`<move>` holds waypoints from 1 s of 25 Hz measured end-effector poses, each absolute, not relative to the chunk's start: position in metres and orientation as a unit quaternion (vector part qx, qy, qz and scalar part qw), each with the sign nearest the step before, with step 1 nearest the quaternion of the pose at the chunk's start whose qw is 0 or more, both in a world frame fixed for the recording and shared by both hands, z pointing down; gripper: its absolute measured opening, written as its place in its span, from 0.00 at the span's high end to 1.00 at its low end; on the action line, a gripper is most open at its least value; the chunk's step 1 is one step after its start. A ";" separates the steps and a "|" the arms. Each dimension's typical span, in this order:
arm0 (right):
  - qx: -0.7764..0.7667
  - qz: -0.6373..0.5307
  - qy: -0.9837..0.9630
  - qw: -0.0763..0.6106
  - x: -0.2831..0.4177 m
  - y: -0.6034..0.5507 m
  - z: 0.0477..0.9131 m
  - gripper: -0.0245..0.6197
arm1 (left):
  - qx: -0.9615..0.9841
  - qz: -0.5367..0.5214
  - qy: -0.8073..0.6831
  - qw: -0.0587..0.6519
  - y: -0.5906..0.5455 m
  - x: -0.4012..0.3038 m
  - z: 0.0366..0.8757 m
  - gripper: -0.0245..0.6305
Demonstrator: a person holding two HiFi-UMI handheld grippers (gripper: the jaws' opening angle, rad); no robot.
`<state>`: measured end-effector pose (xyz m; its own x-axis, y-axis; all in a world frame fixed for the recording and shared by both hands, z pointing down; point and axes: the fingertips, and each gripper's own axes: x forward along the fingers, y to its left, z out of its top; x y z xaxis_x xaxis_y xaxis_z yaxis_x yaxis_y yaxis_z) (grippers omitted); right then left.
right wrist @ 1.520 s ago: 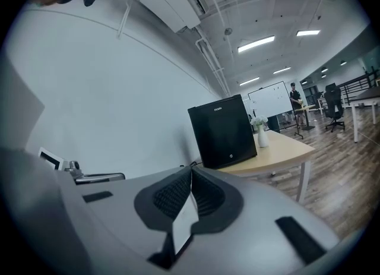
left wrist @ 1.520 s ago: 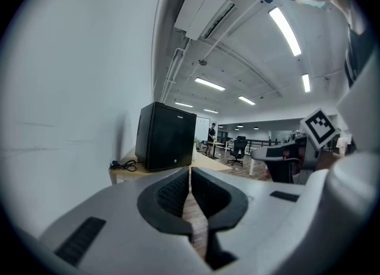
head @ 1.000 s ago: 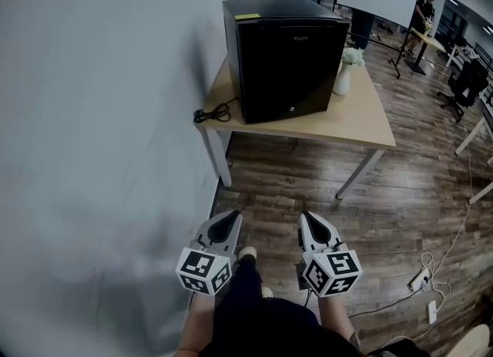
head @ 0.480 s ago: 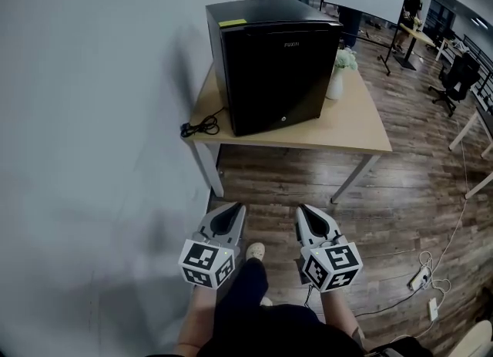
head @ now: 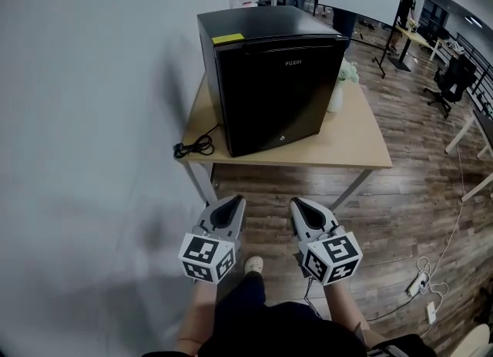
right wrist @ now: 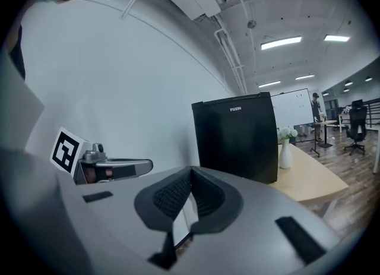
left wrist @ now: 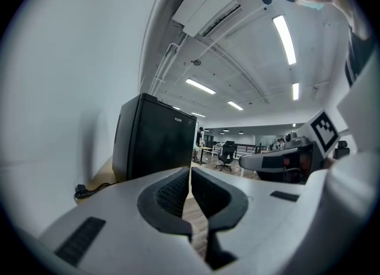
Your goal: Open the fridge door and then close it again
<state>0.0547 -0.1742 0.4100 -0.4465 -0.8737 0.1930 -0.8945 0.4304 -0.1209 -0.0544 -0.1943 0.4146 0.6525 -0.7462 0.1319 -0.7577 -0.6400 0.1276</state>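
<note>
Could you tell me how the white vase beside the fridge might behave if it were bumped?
The white vase looks slim and tall with flowers on top, so it would probably tip easily. It appears glazed and hard, so likely fragile.

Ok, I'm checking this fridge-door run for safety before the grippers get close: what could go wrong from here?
The vase stands right beside the fridge on the table; the swinging door or the right gripper might tip it. The door shows no handle, and the left gripper and the right gripper are both shut, so a grip may slip. Pulling might drag the fridge toward the table's edge.
</note>
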 end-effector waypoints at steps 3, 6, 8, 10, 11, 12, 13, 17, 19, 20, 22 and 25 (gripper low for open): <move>0.516 0.092 -0.850 0.058 0.052 -0.198 0.404 0.98 | 0.905 0.030 -0.414 0.088 -0.216 -0.055 0.410 0.94; 0.507 0.074 -0.856 0.065 0.051 -0.221 0.397 0.98 | 0.905 0.028 -0.414 0.093 -0.235 -0.055 0.408 0.94; 0.500 0.061 -0.860 0.076 0.050 -0.237 0.393 0.98 | 0.904 0.030 -0.416 0.097 -0.248 -0.055 0.407 0.94; 0.495 0.049 -0.863 0.090 0.050 -0.255 0.390 0.98 | 0.903 0.029 -0.418 0.100 -0.262 -0.055 0.406 0.94; 0.493 0.044 -0.864 0.094 0.050 -0.264 0.388 0.98 | 0.902 0.028 -0.418 0.101 -0.269 -0.056 0.406 0.94; 0.490 0.039 -0.865 0.095 0.050 -0.272 0.386 0.98 | 0.903 0.027 -0.418 0.100 -0.275 -0.056 0.405 0.94; 0.487 0.035 -0.868 0.092 0.049 -0.280 0.382 0.98 | 0.903 0.026 -0.418 0.099 -0.282 -0.057 0.403 0.94; 0.475 0.003 -0.876 0.084 0.049 -0.313 0.358 0.98 | 0.903 0.022 -0.419 0.091 -0.307 -0.060 0.394 0.94; 0.464 -0.022 -0.881 0.092 0.049 -0.329 0.345 0.98 | 0.904 0.019 -0.418 0.086 -0.322 -0.060 0.389 0.94; 0.458 -0.035 -0.883 0.096 0.048 -0.337 0.339 0.97 | 0.904 0.017 -0.418 0.084 -0.329 -0.060 0.386 0.94; 0.448 -0.061 -0.886 0.106 0.046 -0.352 0.326 0.97 | 0.905 0.011 -0.418 0.078 -0.342 -0.062 0.379 0.94; 0.433 -0.109 -0.886 0.125 0.041 -0.375 0.306 0.97 | 0.906 0.002 -0.419 0.068 -0.362 -0.063 0.370 0.94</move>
